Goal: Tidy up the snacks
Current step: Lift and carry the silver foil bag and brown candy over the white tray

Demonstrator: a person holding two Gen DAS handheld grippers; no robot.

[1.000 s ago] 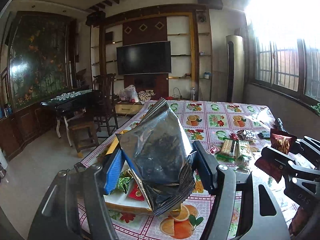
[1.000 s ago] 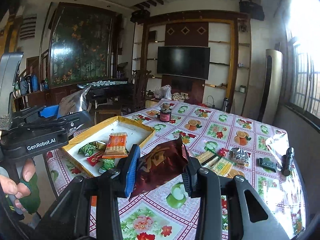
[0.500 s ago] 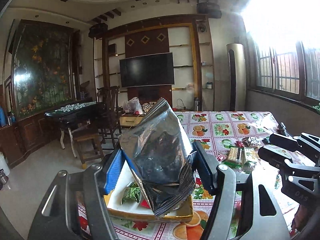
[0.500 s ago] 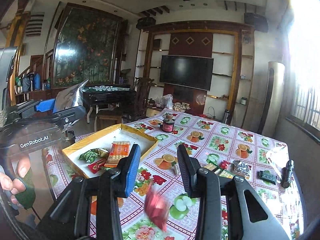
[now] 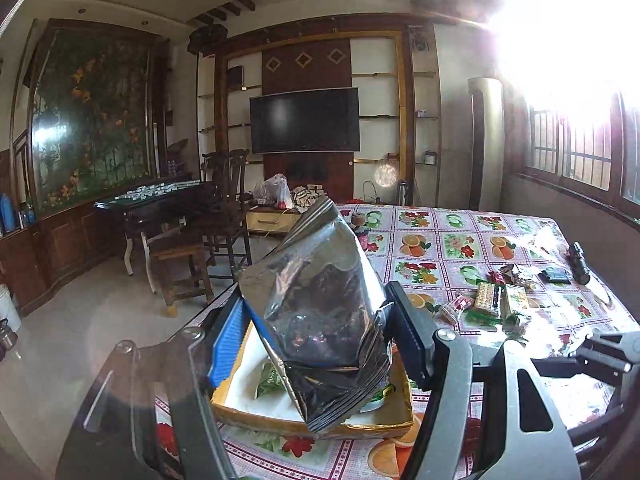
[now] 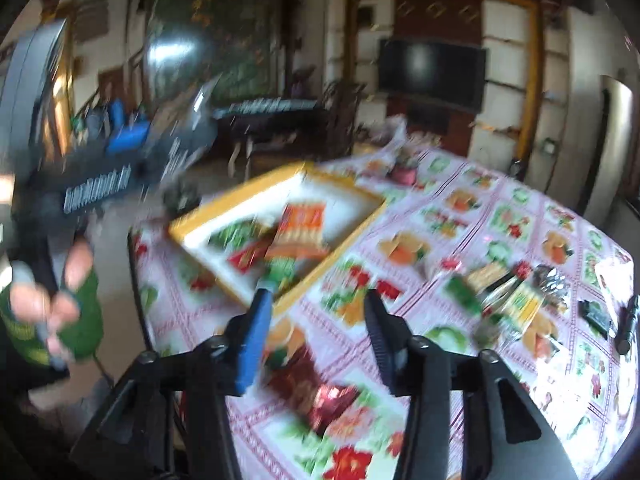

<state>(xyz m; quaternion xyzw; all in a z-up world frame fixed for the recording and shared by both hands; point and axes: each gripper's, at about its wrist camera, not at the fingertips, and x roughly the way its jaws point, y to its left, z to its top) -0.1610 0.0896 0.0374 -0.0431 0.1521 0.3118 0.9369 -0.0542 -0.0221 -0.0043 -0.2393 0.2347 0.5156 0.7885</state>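
Note:
My left gripper (image 5: 314, 308) is shut on a crumpled silver foil bag (image 5: 320, 320) and holds it upright above the yellow-rimmed tray (image 5: 280, 424). The tray (image 6: 340, 248) holds an orange biscuit pack (image 6: 304, 228) and green and red sweets. My right gripper (image 6: 317, 296) hangs over the flowered tablecloth beside the tray's near corner. Its jaws are opening with nothing between them. A dark red snack packet (image 6: 316, 392) lies loose on the cloth just below them. The right wrist view is blurred by motion.
A heap of small snack packs (image 6: 508, 292) lies on the table's right side, with a black flashlight (image 5: 580, 260) and a dark wallet (image 5: 554, 274) beyond it. A small jar (image 6: 404, 168) stands behind the tray. A hand (image 6: 60, 288) grips the left tool. Wooden chairs (image 5: 200, 248) stand left of the table.
The red packet dropped out of my right gripper onto the tablecloth. The right jaws widened and the gripper tipped downward. My left gripper kept still with the silver bag.

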